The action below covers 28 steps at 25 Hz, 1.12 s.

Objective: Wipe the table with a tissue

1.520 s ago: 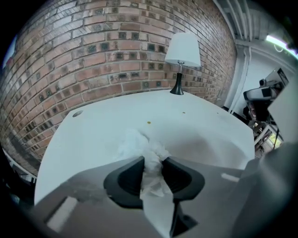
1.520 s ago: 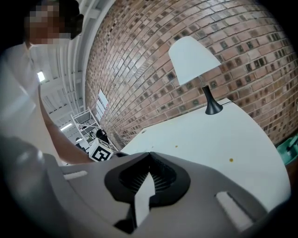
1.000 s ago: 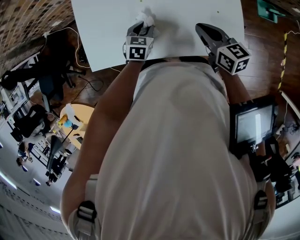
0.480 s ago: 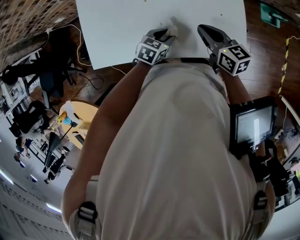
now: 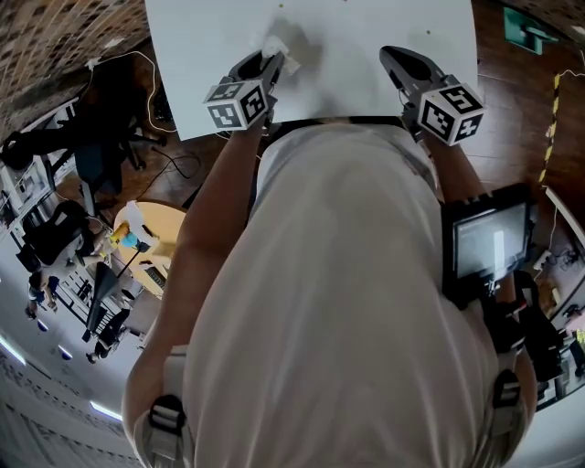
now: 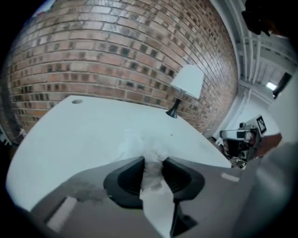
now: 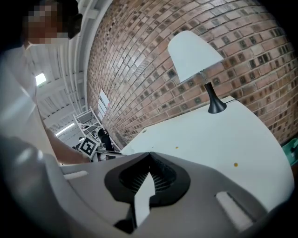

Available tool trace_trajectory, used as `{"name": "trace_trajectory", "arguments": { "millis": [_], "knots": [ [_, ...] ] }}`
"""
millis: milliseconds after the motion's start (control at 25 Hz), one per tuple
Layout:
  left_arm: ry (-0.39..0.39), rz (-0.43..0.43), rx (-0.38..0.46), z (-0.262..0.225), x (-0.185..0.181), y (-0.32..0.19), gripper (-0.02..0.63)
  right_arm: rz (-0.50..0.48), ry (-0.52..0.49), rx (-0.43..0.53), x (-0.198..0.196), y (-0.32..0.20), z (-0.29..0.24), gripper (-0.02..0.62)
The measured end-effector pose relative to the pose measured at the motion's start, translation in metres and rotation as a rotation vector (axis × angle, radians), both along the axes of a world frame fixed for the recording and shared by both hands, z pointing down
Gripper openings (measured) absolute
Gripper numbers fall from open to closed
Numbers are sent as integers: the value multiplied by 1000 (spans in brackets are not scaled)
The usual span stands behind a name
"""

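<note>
left gripper [image 6: 152,173] pinches the tissue [image 6: 150,155] between its jaws, table [image 6: 70,135] right ahead; right gripper [image 7: 149,160] pressed together, empty.

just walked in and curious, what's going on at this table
A person works two handheld grippers over a white table. The left gripper is shut on a crumpled white tissue, apparently for wiping. The right gripper is shut and empty, held off to the side. A few small specks dot the table.
</note>
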<state>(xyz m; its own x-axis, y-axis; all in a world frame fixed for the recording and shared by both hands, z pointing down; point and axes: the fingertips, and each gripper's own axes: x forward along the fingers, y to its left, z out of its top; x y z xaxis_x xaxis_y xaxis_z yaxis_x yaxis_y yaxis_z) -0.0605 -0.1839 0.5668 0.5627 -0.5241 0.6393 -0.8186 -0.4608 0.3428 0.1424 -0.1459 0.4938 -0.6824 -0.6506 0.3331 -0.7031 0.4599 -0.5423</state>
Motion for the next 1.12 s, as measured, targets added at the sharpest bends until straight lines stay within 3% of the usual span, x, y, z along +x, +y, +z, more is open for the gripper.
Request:
{"name": "trace_trajectory", "arguments": {
  "millis": [160,400,560,880,1000,1120],
  "knots": [
    [-105,-110,6,6,-55,-14,127,-2,-4,-4,-3,-1,1,8],
    [-253,-78,-38,23,-68,-29,129,12,-4,-9,-1,-3,-2,8],
    [-267,-46,-30,36,-53,-41,129,38,4,-17,7,0,-1,8],
    [-252,166,20,47,6,-40,127,84,10,-32,22,4,5,6],
    [-246,168,13,43,2,-43,127,91,12,-29,24,2,5,8],
    [-255,109,22,31,-6,-62,128,97,14,-28,28,1,4,8]
  ]
}}
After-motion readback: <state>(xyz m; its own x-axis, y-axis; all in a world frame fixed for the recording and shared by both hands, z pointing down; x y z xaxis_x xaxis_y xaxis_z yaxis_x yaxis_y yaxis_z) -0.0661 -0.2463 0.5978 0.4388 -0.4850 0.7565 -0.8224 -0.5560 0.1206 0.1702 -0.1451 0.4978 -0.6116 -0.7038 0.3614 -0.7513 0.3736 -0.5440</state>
